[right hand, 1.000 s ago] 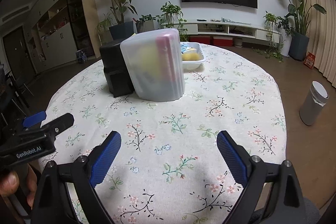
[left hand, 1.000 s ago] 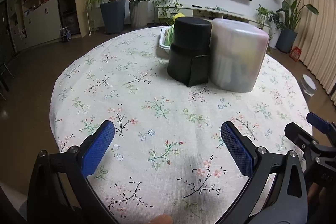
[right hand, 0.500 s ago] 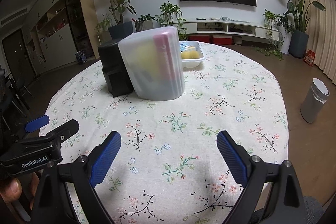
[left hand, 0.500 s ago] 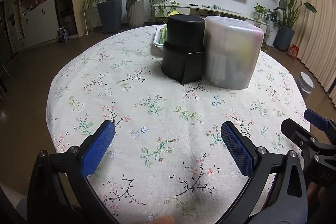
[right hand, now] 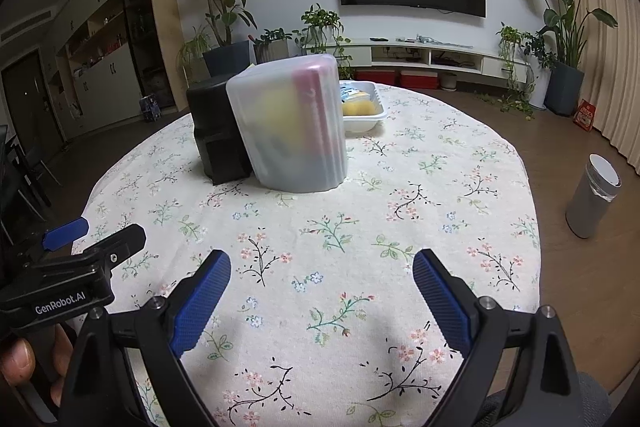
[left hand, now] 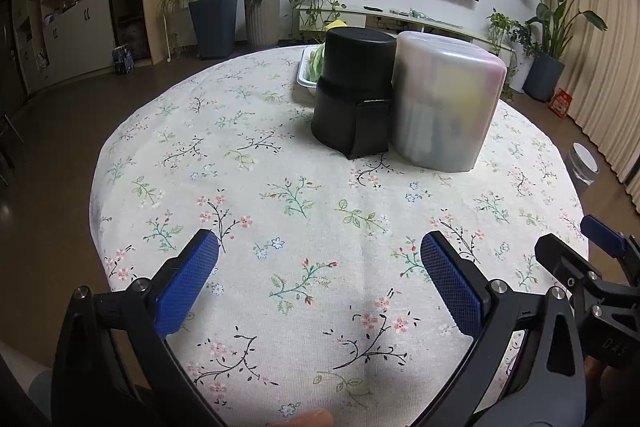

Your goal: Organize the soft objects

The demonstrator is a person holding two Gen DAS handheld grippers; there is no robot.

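Note:
A frosted translucent container [left hand: 444,103] [right hand: 292,123] stands upright mid-table with yellow and pink soft items blurred inside. A black lidded container [left hand: 354,91] [right hand: 218,131] touches its left side. Behind them a white tray [right hand: 366,117] [left hand: 305,75] holds yellow and green soft items. My left gripper [left hand: 320,275] is open and empty above the near table edge. My right gripper [right hand: 322,287] is open and empty, to the right of the left one, which also shows in the right wrist view [right hand: 92,247].
The round table [right hand: 440,187] has a floral cloth. A grey bin [right hand: 594,203] stands on the floor to the right. Potted plants, a TV wall and cabinets lie beyond.
Both grippers have shifted slightly, the left one backing away a little so the containers look smaller. Jaws stay open. Nothing on the table has moved.

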